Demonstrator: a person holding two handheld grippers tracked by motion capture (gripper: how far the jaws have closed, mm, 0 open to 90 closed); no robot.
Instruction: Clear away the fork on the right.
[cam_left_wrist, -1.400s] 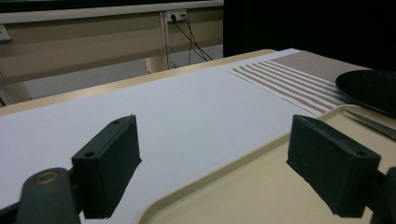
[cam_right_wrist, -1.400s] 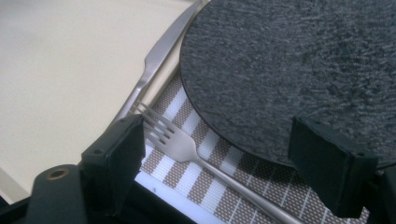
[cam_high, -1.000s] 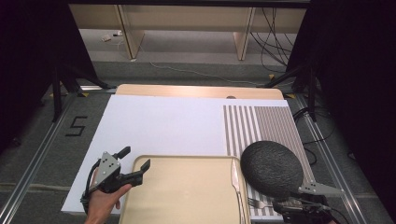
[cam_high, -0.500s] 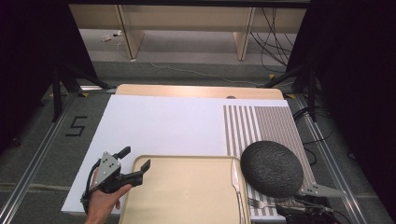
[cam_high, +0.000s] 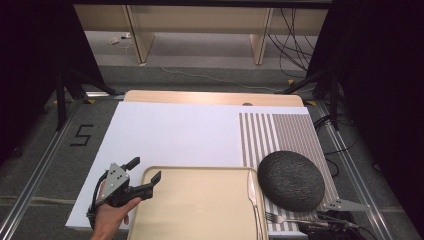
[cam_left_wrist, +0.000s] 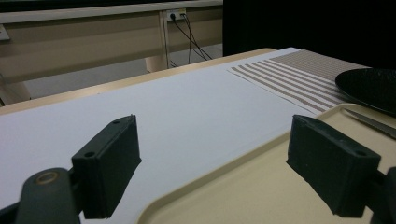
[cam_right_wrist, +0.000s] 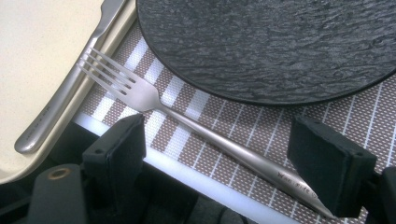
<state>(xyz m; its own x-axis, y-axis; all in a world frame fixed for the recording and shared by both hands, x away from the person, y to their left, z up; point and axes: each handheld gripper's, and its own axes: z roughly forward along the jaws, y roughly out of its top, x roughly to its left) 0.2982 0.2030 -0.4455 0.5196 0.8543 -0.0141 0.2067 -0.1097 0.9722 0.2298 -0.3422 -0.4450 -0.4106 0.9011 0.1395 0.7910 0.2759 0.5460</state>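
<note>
A beige tray (cam_high: 200, 205) lies at the table's near edge with a knife (cam_high: 251, 192) along its right rim. A dark round plate (cam_high: 291, 180) rests on the striped mat (cam_high: 280, 135), and a fork (cam_high: 280, 218) lies on the mat in front of it. My left gripper (cam_high: 145, 170) is open at the tray's far left corner. In the left gripper view its jaws straddle the tray's rim (cam_left_wrist: 243, 154). My right gripper (cam_right_wrist: 219, 158) is open low over the fork (cam_right_wrist: 187, 119), with the fork's handle running between its jaws toward the right one. Nothing is held.
A white sheet (cam_high: 175, 135) covers most of the table, with a wooden strip (cam_high: 210, 97) at the far edge. Metal rails (cam_high: 45, 165) run along both sides. Cables (cam_high: 295, 35) and shelving legs stand on the floor beyond.
In the high view, the right gripper has shifted slightly toward the bottom right edge. The left gripper and the hand on it have stayed put.
</note>
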